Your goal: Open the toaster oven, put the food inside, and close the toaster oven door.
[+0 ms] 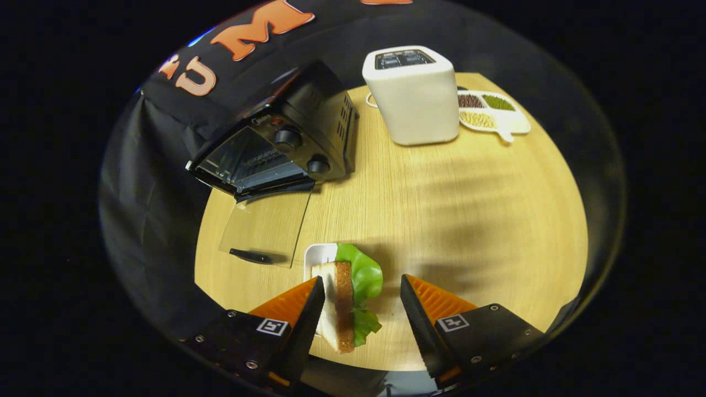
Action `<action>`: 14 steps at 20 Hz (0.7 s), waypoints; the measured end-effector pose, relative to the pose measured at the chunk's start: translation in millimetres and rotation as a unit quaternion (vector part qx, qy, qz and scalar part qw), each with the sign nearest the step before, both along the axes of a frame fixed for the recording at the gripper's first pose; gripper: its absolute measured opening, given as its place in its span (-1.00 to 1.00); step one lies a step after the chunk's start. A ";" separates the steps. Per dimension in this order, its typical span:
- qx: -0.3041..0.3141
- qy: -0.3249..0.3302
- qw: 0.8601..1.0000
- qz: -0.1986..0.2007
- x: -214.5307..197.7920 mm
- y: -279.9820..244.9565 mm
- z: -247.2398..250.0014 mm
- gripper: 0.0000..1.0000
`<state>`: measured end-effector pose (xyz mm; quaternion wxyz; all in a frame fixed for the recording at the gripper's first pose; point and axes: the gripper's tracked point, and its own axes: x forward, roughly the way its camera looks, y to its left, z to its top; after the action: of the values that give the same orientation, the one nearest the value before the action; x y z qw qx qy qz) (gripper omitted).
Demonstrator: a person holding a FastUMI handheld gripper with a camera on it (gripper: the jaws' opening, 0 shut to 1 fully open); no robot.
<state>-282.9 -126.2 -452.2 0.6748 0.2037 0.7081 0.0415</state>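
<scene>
Tool [361, 309] fingers apart around sandwich [345, 300]; plate [319, 255] mostly hidden.

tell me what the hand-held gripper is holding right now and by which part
Nothing is held. The hand-held gripper is open, with the sandwich standing between its fingers, close to one finger and apart from the other.

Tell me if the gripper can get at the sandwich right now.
Probably yes: the gripper is open, the sandwich stands between its fingers, nearer one finger, and nothing blocks it.
</scene>
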 end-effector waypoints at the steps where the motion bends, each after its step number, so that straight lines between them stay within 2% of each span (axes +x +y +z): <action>1: 0.027 0.011 0.999 -0.012 -0.7 6.1 -3.5 0.66; 3: 0.065 0.031 0.997 -0.023 -1.6 16.6 -7.3 0.64; 5: 0.095 0.055 0.994 -0.019 -8.1 25.3 -6.1 0.41; 6: 0.112 0.077 0.990 -0.022 -14.7 29.3 -3.6 0.22; 7: 0.124 0.091 0.988 -0.029 -17.3 32.7 -2.2 0.14; 10: 0.143 0.079 0.985 -0.050 -10.4 38.7 14.5 -0.10; 14: 0.155 0.036 0.983 -0.092 8.4 47.8 45.0 -0.18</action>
<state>-274.4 -78.5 -407.2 0.6100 0.3714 0.6952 0.0808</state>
